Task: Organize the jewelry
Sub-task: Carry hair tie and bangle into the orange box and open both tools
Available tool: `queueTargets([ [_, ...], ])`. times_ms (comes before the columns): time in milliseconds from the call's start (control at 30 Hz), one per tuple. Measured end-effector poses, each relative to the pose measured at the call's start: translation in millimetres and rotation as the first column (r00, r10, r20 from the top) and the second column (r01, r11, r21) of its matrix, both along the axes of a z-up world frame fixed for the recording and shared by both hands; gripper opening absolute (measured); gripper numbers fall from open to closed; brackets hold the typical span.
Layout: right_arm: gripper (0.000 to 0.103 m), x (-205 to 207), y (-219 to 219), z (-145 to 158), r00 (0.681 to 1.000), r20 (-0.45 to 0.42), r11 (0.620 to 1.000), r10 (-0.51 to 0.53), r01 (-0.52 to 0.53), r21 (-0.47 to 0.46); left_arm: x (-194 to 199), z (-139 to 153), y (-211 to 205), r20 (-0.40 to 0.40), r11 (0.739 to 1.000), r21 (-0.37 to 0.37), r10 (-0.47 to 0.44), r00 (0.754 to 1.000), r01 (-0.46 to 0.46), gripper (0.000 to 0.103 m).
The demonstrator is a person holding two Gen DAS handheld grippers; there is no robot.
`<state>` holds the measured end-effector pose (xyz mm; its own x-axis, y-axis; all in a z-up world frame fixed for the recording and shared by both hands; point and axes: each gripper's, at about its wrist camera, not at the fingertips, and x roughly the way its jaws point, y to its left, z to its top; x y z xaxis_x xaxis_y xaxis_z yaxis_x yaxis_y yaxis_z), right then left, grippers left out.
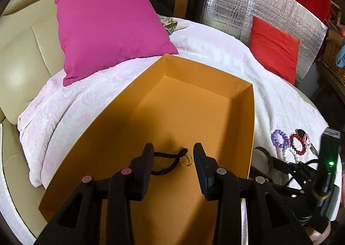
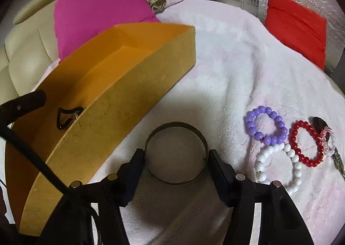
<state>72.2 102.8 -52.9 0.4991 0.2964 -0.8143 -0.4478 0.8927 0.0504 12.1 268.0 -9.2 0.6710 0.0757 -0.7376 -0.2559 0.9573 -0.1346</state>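
Note:
An open orange box point(image 1: 241, 115) stands on the white blanket. On its floor lies a black cord bracelet point(image 1: 167, 154) with a clear ring point(image 1: 186, 160). My left gripper point(image 1: 173, 153) hangs open just above it, one finger on each side, touching nothing. Right of the box a metal bangle point(image 2: 175, 154) lies flat on the blanket. My right gripper point(image 2: 175, 155) straddles it at its widest, and the pads meet its left and right sides. In the right wrist view the cord bracelet point(image 2: 61, 118) shows over the box wall point(image 2: 118, 115).
Purple point(image 2: 251, 125), red point(image 2: 292, 137) and white point(image 2: 262, 154) bead bracelets lie right of the bangle, with a dark piece point(image 2: 318, 121) behind them. A magenta pillow point(image 1: 107, 29) sits behind the box and a red pillow point(image 1: 273, 48) at the far right. A beige sofa back point(image 1: 23, 61) rises on the left.

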Motion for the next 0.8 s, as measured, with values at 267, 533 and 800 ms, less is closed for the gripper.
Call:
queueTargets([
  [267, 0.063, -3.5, -13.2, 78.7, 0.992, 0.125, 0.993, -0.023, 0.008, 0.115, -5.9, 8.5, 6.6, 0.037, 0.999, 0.006, 0.045, 0.998, -0.045, 0.046],
  [533, 0.063, 41.1, 69.3, 88.9, 0.998, 0.047, 0.985, 0.050, -0.057, 0.162, -11.4, 9.8, 22.3, 0.042, 0.995, 0.002, 0.099, 0.994, -0.099, 0.053],
  [800, 0.066, 63.7, 87.6, 67.9, 1.000, -0.013, 0.985, 0.000, 0.003, 0.172, -11.8, 13.1, 20.5, 0.061, 0.991, 0.060, 0.117, 0.991, -0.120, 0.055],
])
